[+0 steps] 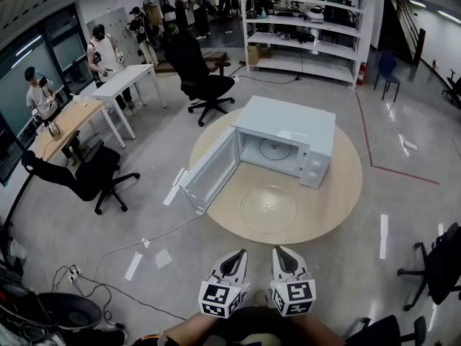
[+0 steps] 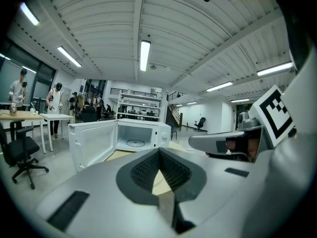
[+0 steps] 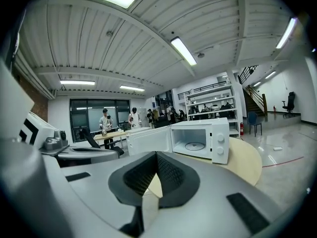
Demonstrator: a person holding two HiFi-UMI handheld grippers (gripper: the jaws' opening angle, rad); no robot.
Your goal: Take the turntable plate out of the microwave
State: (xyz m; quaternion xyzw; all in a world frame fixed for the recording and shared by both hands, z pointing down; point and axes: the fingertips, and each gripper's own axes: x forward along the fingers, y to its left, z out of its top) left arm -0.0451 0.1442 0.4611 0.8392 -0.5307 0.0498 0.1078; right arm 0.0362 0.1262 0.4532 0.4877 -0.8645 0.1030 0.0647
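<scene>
Facing the round table (image 1: 338, 193) from well back in the head view, you are holding the left gripper (image 1: 239, 254) and right gripper (image 1: 279, 251) side by side, the turntable plate (image 1: 268, 209) lying on it before the open microwave (image 1: 288, 125), while the left, then right gripper views are showing jaws closed, empty.

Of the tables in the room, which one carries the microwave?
The round wooden table in the middle; the two desks at the left are rectangular.
</scene>
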